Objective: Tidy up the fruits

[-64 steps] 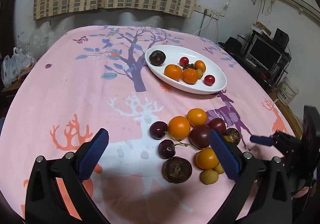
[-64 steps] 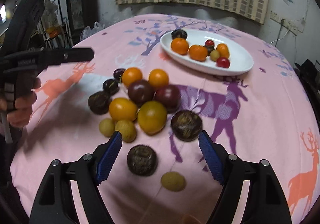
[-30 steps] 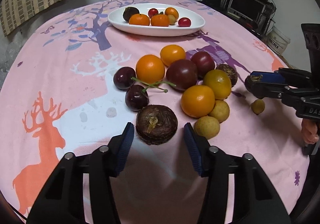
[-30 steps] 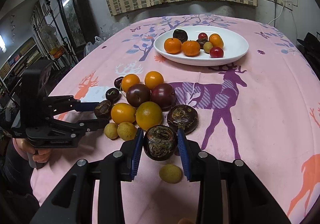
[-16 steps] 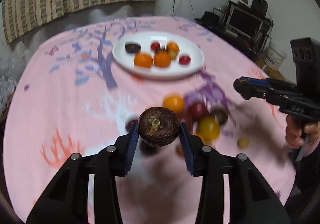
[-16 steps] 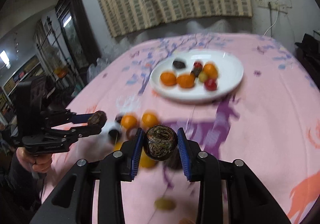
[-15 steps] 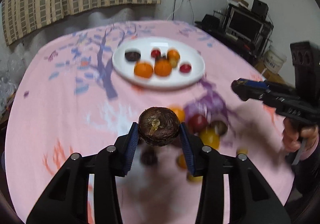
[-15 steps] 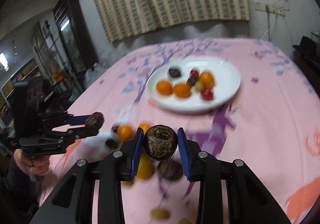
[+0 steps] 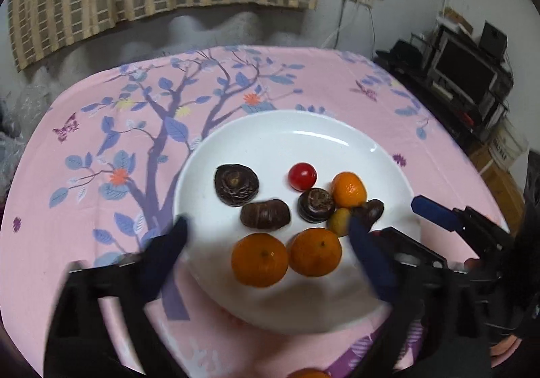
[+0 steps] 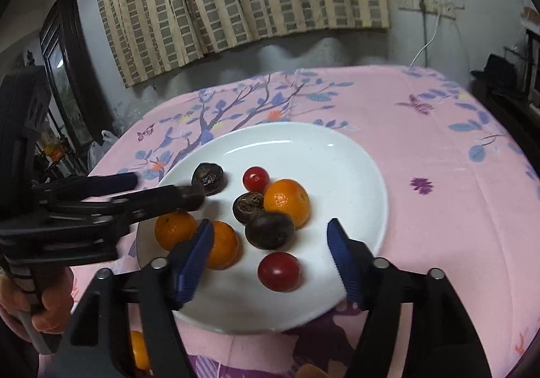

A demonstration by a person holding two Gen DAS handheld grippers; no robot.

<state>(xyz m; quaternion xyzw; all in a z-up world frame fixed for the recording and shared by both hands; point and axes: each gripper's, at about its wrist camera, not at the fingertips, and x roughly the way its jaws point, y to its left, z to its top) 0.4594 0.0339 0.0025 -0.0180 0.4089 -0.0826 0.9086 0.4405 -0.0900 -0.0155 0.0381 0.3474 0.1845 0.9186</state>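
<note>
Both of your grippers are over the white plate, which sits on the pink tablecloth.

Your left gripper has just been opening: its jaws stand wide apart, blurred, with nothing pressed between the pads. A dark brown water chestnut lies on the plate between and just beyond them, near the plate's middle. A second dark chestnut lies just beyond it, toward the plate's far left.

Your right gripper has also just been opening: its jaws are apart, and the dark round fruit lies on the plate between them, touched by neither pad. It rests against the orange mandarin at the plate's centre. A red cherry tomato lies at the plate's near side, just below the dark fruit.

Two more mandarins sit side by side at the plate's near edge.
</note>
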